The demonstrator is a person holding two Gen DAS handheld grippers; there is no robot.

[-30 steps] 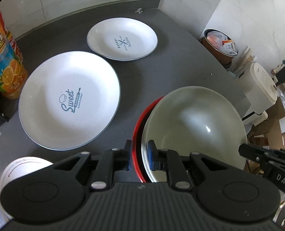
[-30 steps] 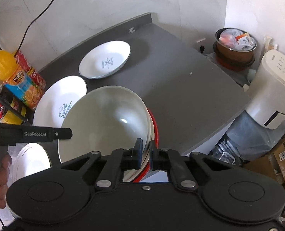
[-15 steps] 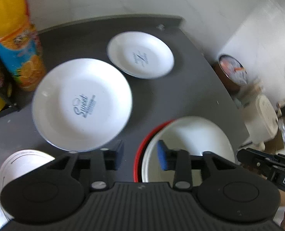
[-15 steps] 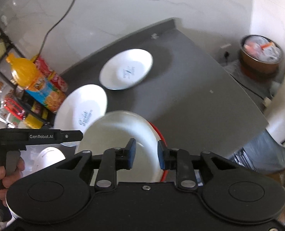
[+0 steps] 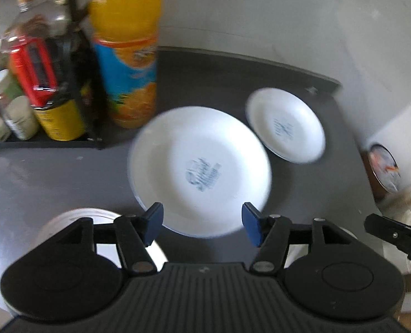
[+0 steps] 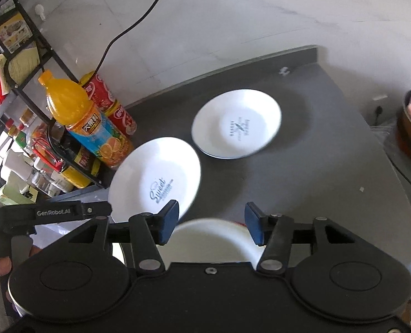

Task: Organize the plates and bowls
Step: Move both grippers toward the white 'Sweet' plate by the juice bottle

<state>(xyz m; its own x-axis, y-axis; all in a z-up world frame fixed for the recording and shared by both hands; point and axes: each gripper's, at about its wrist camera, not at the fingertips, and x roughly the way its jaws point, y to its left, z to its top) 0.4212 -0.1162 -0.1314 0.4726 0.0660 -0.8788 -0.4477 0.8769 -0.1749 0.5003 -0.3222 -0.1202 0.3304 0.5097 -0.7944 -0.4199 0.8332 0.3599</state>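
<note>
Dark grey bench [image 6: 330, 166] against a pale marble wall [image 6: 233, 14]. Left tool [image 5: 202, 223] and right tool [image 6: 211, 222] both spread wide, holding nothing. Large plate [image 5: 199, 170] just ahead of left tool; small plate [image 6: 236, 123] farther ahead, beside it. Stacked bowl [image 6: 205, 238] directly under right tool. Bare bench to right tool's right, up to the curved edge. Bottle rack [image 6: 25, 88] crowds the left.

left wrist: high, facing down | right wrist: higher — both share large plate [image 5: 199, 170] [image 6: 155, 179]
</note>
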